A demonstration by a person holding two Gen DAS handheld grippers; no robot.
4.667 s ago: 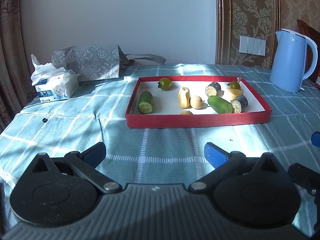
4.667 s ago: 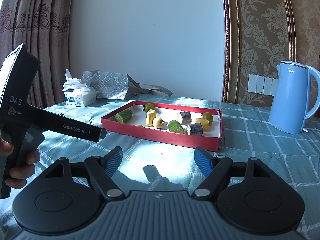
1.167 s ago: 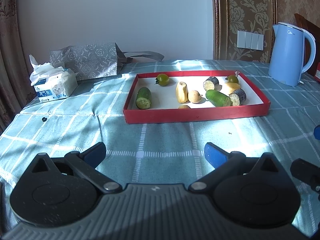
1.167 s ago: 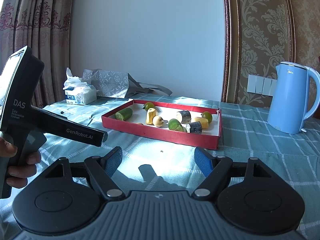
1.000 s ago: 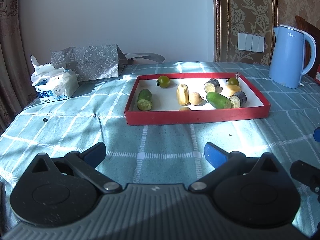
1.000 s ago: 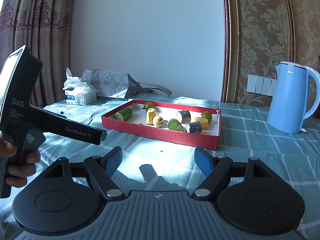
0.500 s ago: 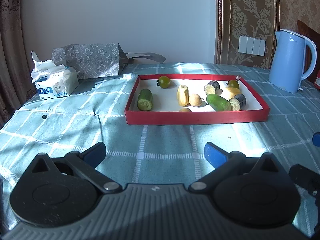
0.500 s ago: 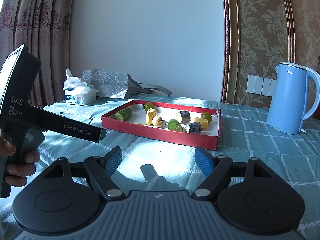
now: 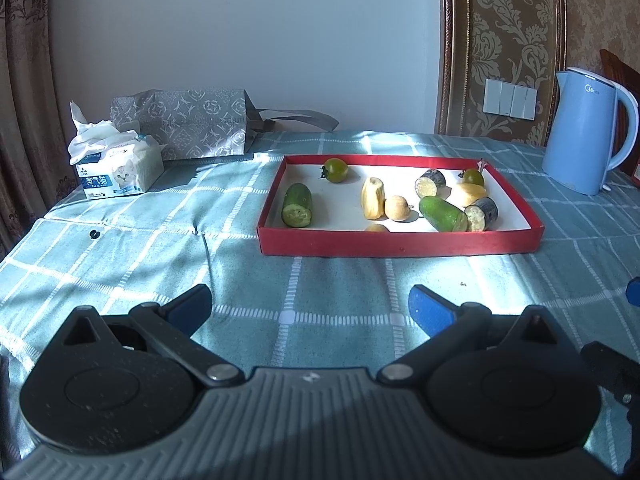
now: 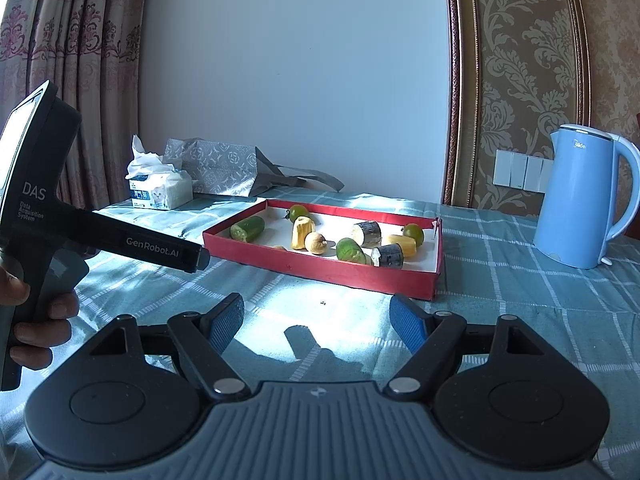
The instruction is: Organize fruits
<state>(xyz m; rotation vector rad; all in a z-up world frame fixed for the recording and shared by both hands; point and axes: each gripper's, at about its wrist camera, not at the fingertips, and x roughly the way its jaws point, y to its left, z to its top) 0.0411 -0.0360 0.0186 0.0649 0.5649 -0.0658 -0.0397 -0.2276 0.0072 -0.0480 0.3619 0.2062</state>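
Note:
A red tray with a white floor lies on the checked tablecloth; it also shows in the right wrist view. In it lie a cucumber piece at the left, a green tomato, a yellow piece, a small round brown fruit, a second cucumber piece, eggplant pieces and more fruit at the right. My left gripper is open and empty, short of the tray. My right gripper is open and empty, also short of the tray.
A blue kettle stands right of the tray. A tissue pack and a grey patterned bag lie at the back left. The left hand-held device shows at the left of the right wrist view.
Both grippers have stayed open and empty. The left view has shifted slightly; nothing on the table has moved.

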